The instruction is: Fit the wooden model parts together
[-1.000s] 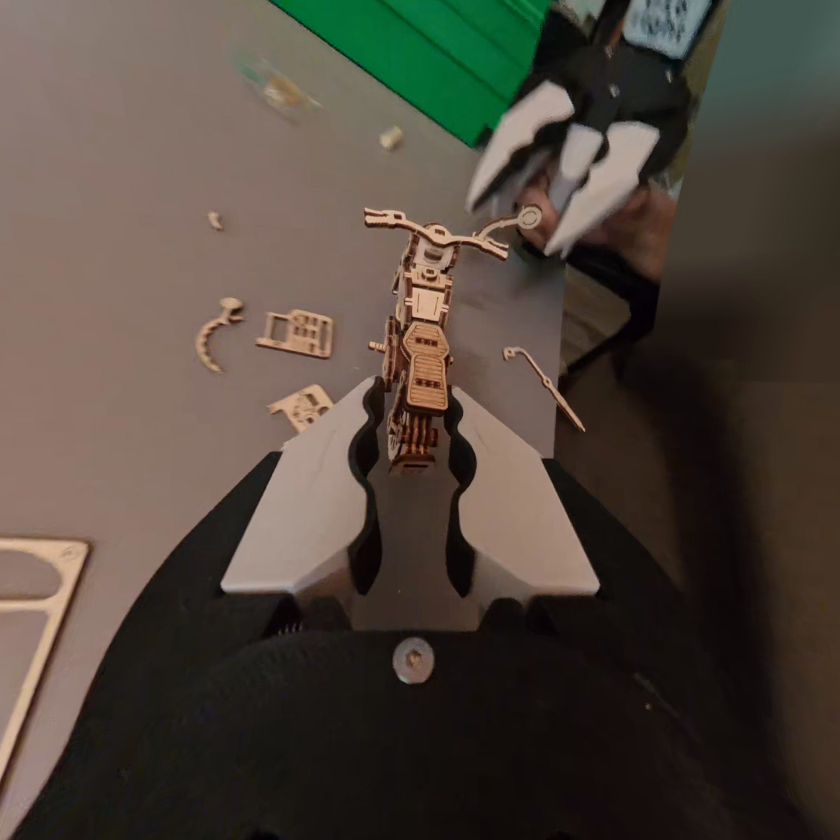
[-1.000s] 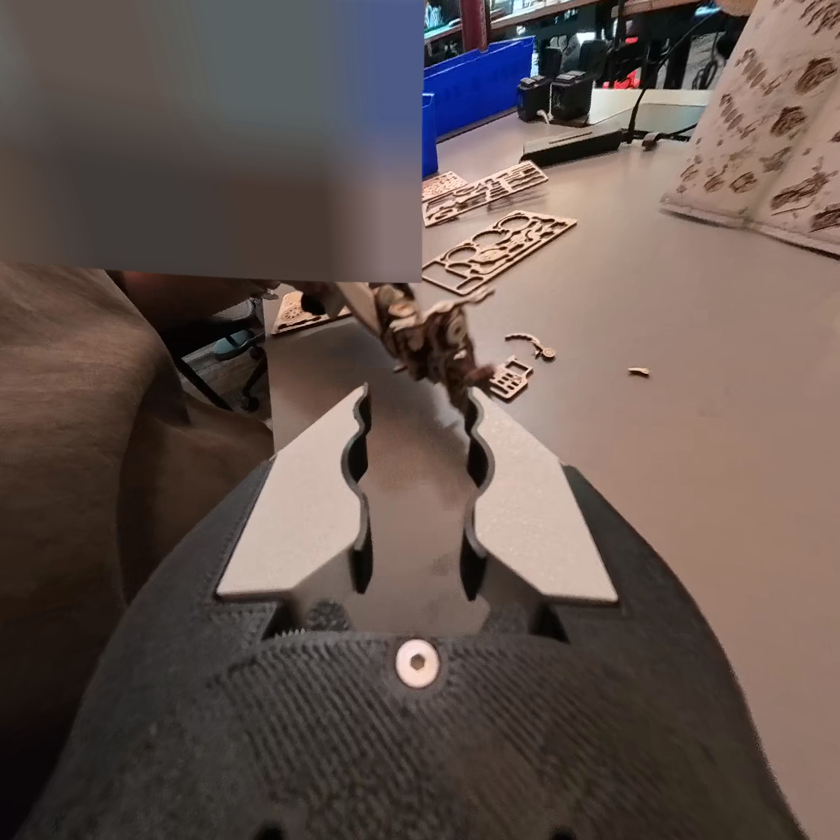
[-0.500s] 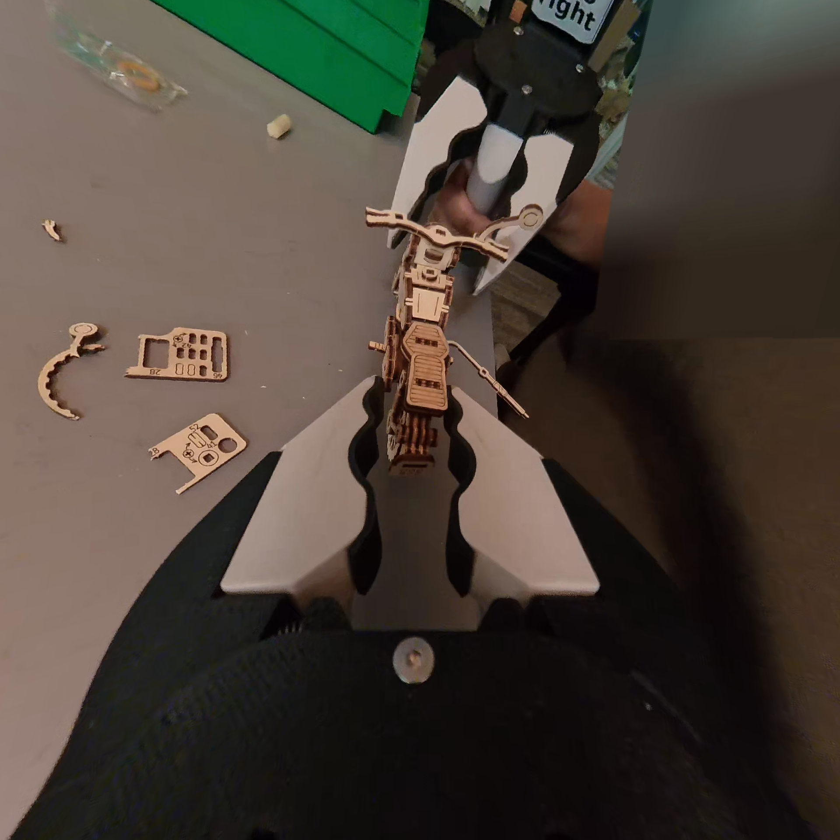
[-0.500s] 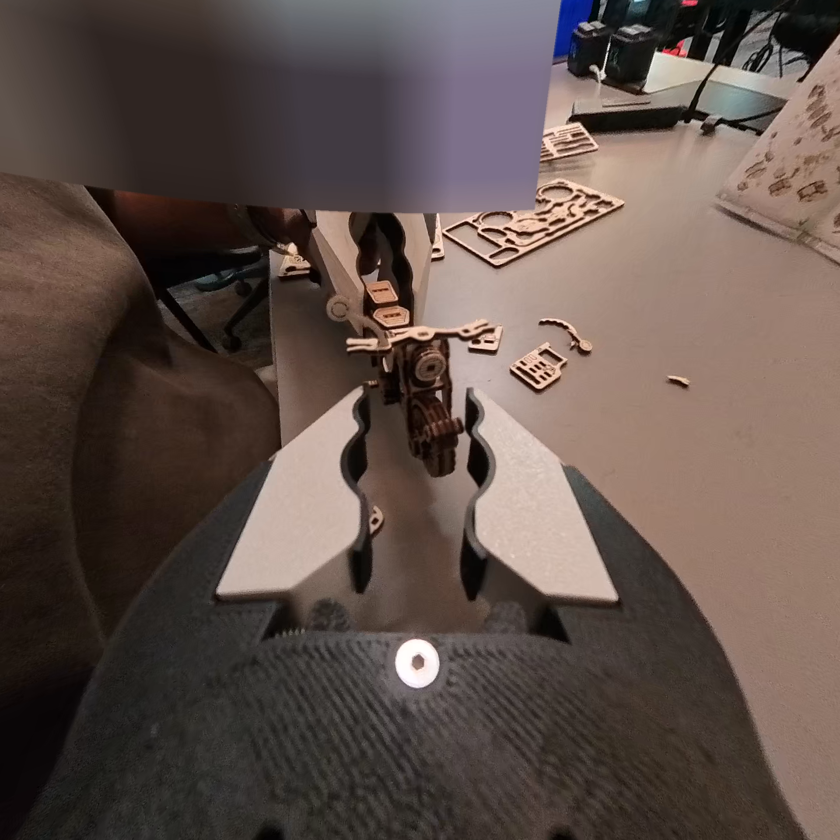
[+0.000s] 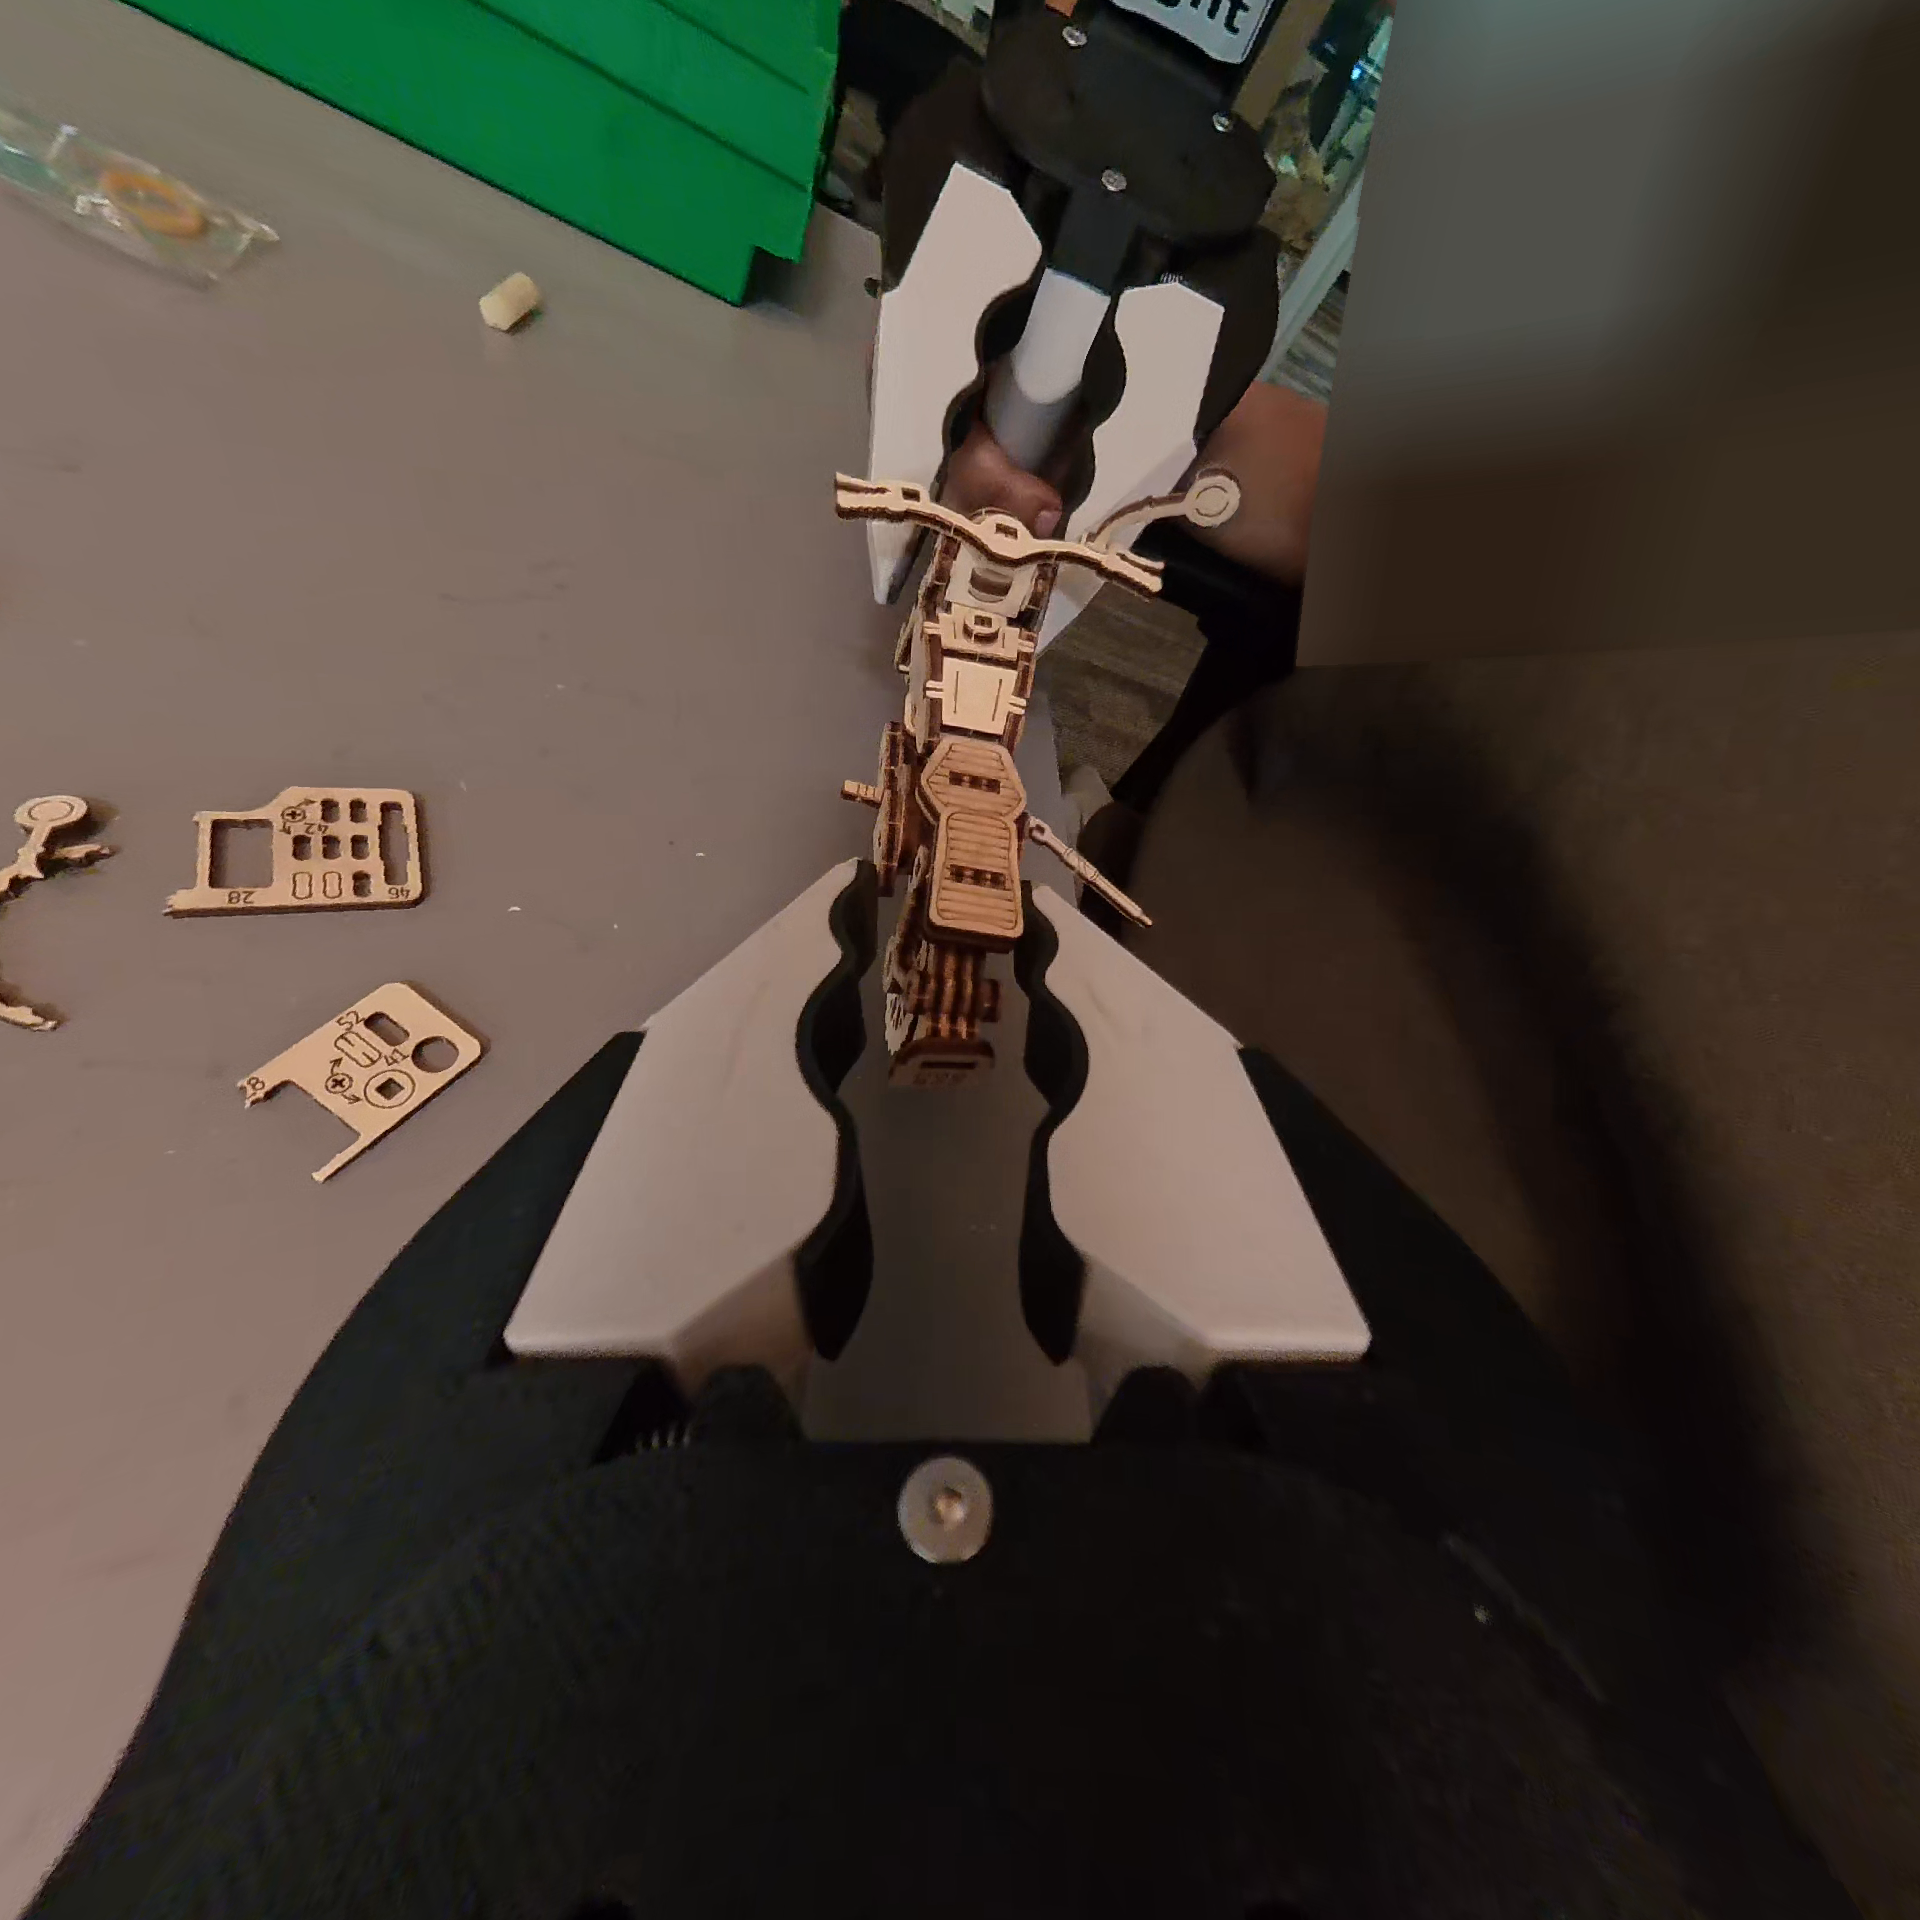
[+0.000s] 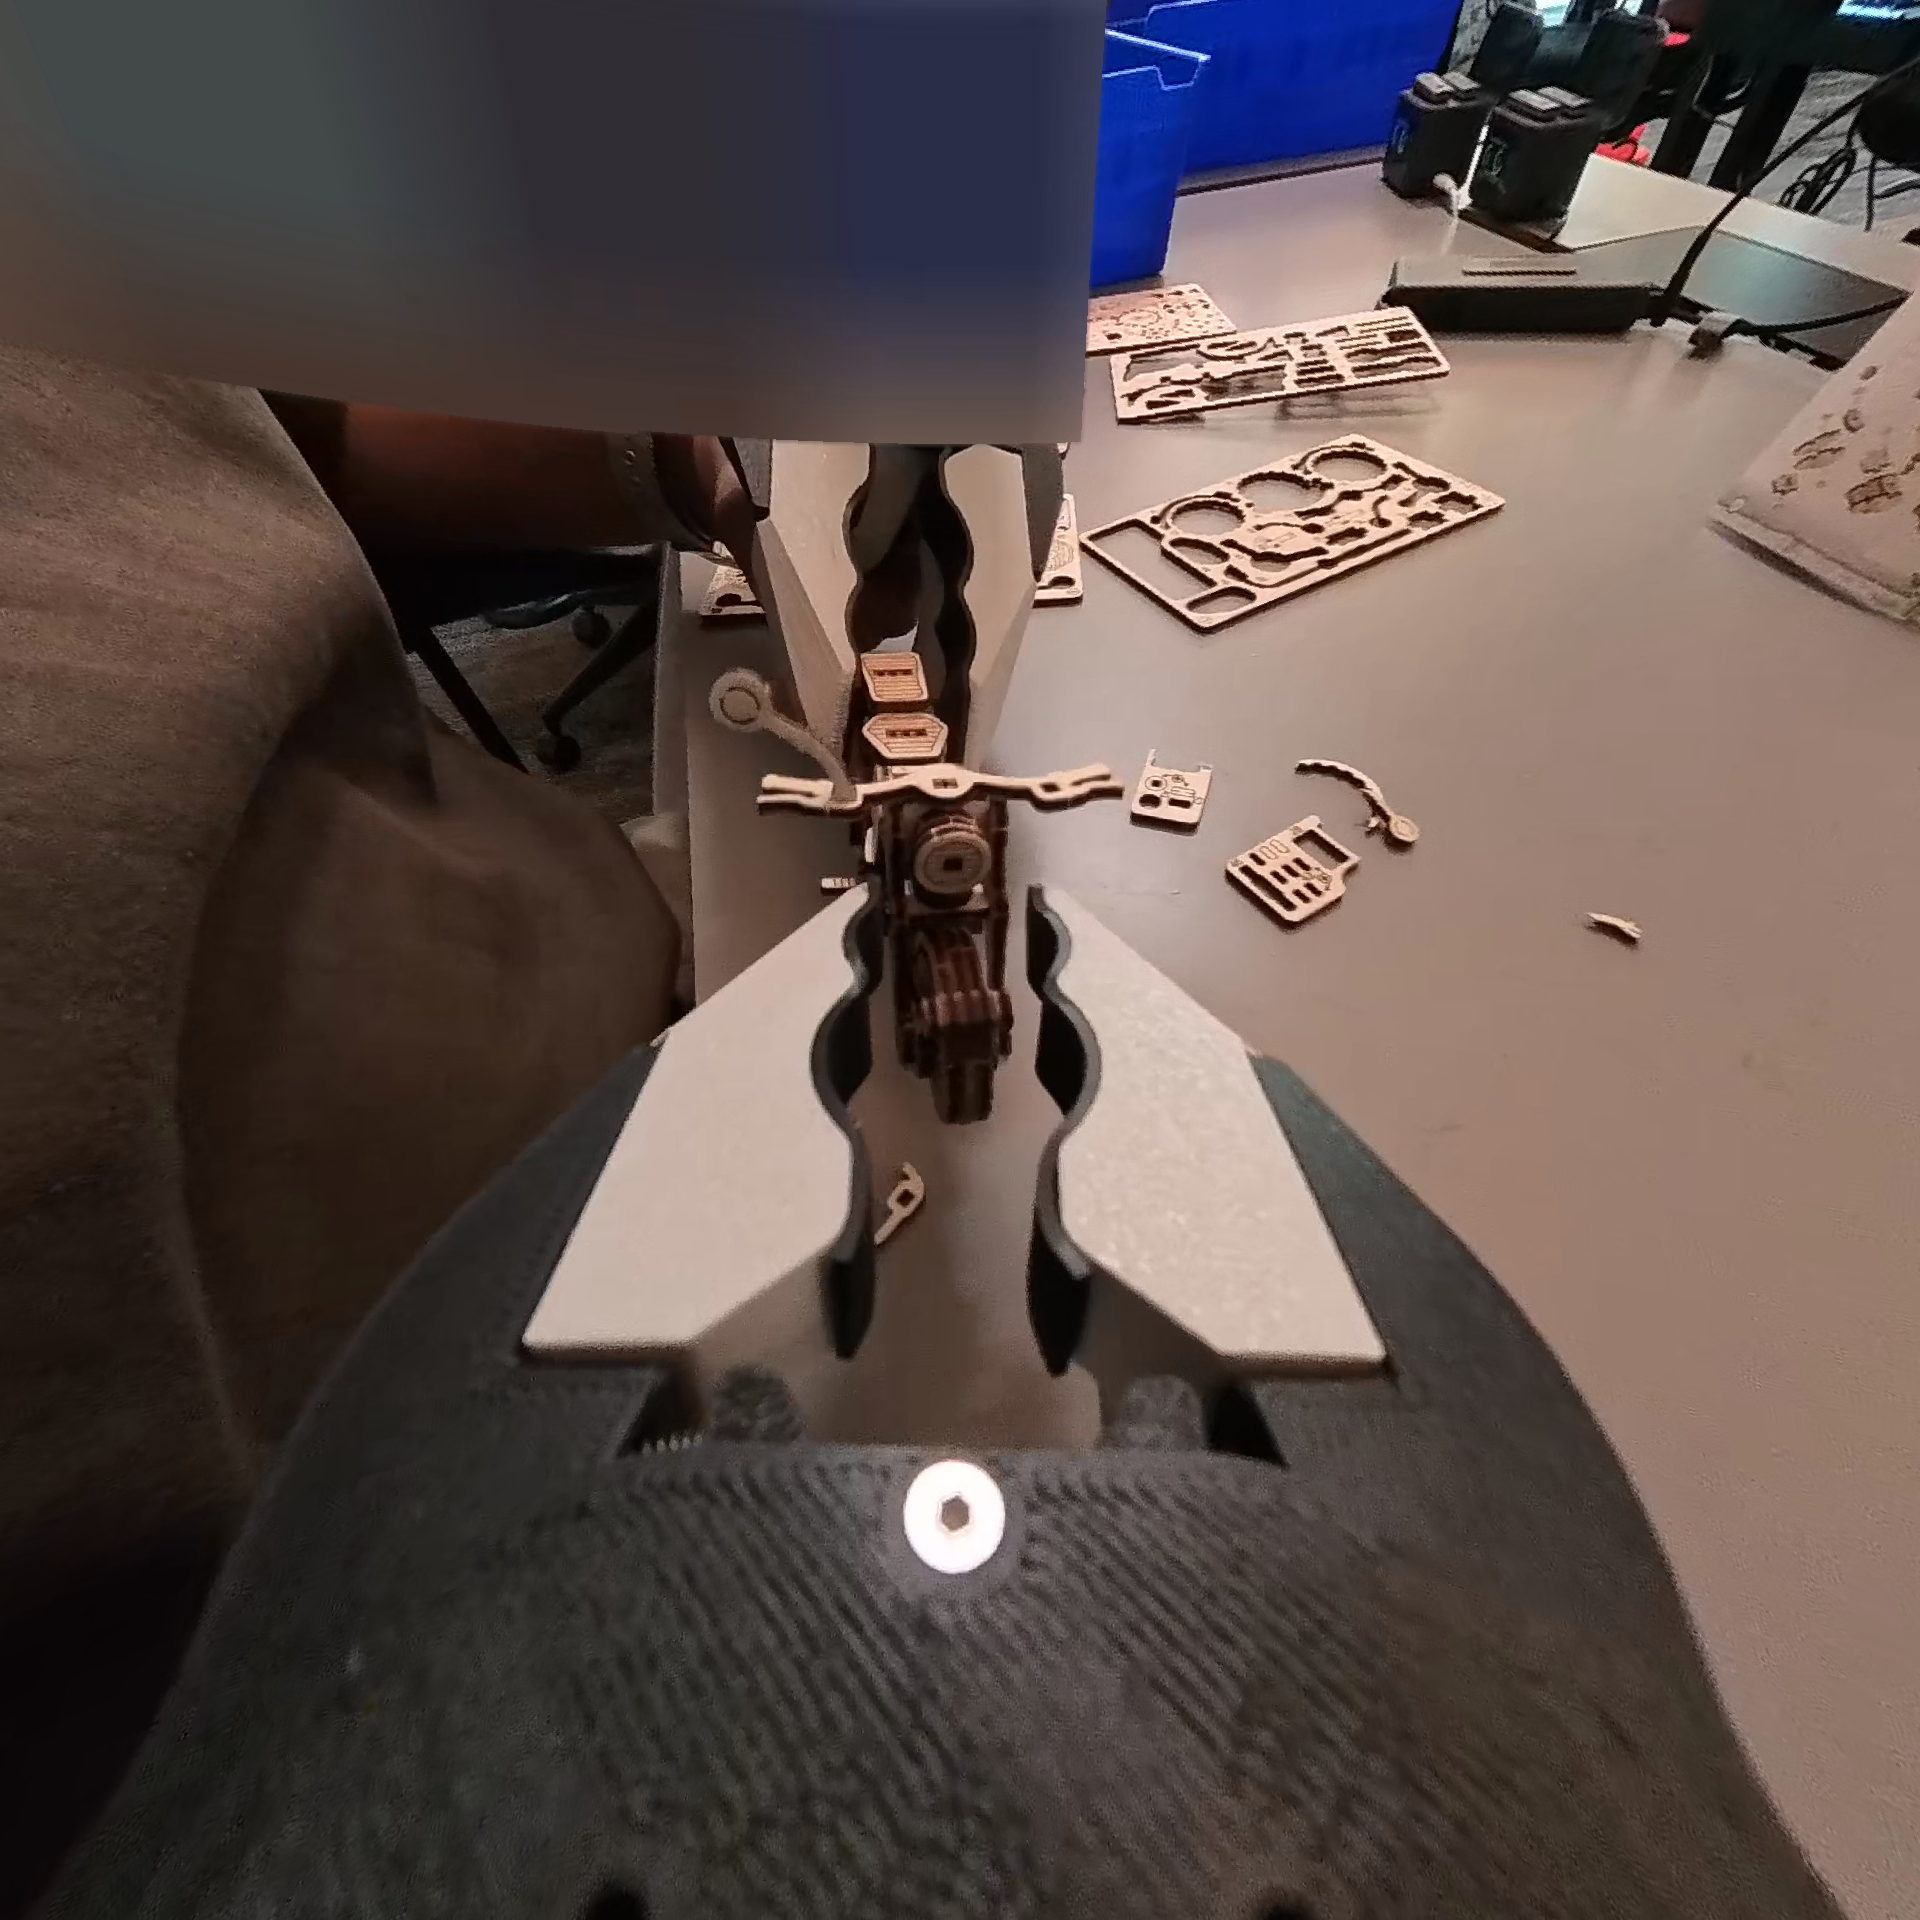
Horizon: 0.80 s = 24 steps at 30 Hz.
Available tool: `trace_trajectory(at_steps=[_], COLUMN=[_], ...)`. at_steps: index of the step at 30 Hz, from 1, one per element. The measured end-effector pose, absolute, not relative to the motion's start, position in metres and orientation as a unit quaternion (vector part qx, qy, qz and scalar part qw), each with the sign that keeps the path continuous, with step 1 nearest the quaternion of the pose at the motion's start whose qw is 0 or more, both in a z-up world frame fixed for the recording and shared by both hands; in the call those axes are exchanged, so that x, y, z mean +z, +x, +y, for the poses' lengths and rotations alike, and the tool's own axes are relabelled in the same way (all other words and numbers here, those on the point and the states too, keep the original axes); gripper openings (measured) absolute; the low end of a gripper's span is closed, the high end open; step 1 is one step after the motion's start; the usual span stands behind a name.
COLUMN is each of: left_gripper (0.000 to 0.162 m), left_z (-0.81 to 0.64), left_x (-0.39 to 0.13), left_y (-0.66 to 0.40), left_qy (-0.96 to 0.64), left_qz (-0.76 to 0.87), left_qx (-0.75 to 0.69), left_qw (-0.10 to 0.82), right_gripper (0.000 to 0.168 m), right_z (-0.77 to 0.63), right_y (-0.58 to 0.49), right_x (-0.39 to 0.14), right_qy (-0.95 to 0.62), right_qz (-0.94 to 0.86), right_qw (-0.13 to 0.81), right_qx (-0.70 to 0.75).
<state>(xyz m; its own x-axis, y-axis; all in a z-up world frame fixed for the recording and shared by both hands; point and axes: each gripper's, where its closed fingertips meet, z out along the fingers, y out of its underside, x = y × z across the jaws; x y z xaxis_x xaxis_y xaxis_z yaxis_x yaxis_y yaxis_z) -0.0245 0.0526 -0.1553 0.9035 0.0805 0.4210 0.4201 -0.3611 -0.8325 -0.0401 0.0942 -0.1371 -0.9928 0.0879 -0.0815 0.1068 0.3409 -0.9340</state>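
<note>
Motorcycle model (image 5: pixel 961 790), laser-cut wood, upright over the near edge of the grey counter (image 5: pixel 436 540). Left gripper (image 5: pixel 948 914) clamps its rear end: jaws narrow, pressed against both sides of the seat and rear wheel. Handlebar (image 5: pixel 997 535) at the far end, level, with a round mirror on a curved stem at one tip.

Right gripper (image 6: pixel 948 925) faces it from the front. Jaws partly open, flanking the front wheel (image 6: pixel 961 1039) with a gap on each side; contact not seen. Headlight (image 6: pixel 948 854) sits between the fork, just above the fingertips. In the left wrist view this gripper shows behind the handlebar, a hand around its white handle.

Loose on the counter, left wrist view: flat gridded offcut (image 5: pixel 301 854), a smaller punched offcut (image 5: pixel 364 1070) nearer the gripper, a toothed curved piece (image 5: pixel 36 894) at the picture's left edge, a small pale peg (image 5: pixel 509 301) near a green bin (image 5: pixel 582 114), and a clear plastic bag (image 5: pixel 130 203) beyond.

Right wrist view: thin hooked part (image 6: pixel 899 1205) lies on the counter between the right jaws, under the front wheel. Punched-out wooden sheets (image 6: pixel 1294 530) lie farther back, well apart from the model, with a blue bin (image 6: pixel 1143 156) behind them. Brown sleeve or garment fills the left of that view.
</note>
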Motion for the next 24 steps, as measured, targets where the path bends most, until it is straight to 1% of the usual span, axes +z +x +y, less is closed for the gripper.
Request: trace_trajectory(at_steps=[4,11,12,15,21,24], left_gripper=[0.024,0.025,0.026,0.039,0.041,0.041], left_z=[0.053,0.053,0.053,0.052,0.057,0.065], left_x=[-0.157,-0.159,-0.160,-0.162,-0.151,-0.150], left_y=[-0.023,-0.024,-0.024,-0.028,-0.036,-0.035], left_qy=[-0.812,-0.812,-0.813,-0.819,-0.818,-0.833], left_qz=[-0.148,-0.154,-0.155,-0.155,-0.154,-0.134], left_qx=[-0.155,-0.156,-0.154,-0.135,-0.083,-0.034], left_qw=[0.542,0.541,0.540,0.537,0.549,0.536], right_gripper=[0.022,0.022,0.022,0.022,0.022,0.022], right_z=[0.093,0.093,0.093,0.093,0.091,0.090], right_y=[-0.036,-0.035,-0.036,-0.036,-0.034,-0.033], right_x=[-0.139,-0.140,-0.141,-0.146,-0.151,-0.151], right_qy=[0.053,0.054,0.056,0.058,0.056,0.057], right_qz=[0.822,0.825,0.826,0.832,0.835,0.833], right_qw=[0.015,0.017,0.018,0.020,0.029,0.033], right_qx=[-0.567,-0.562,-0.561,-0.552,-0.547,-0.549])
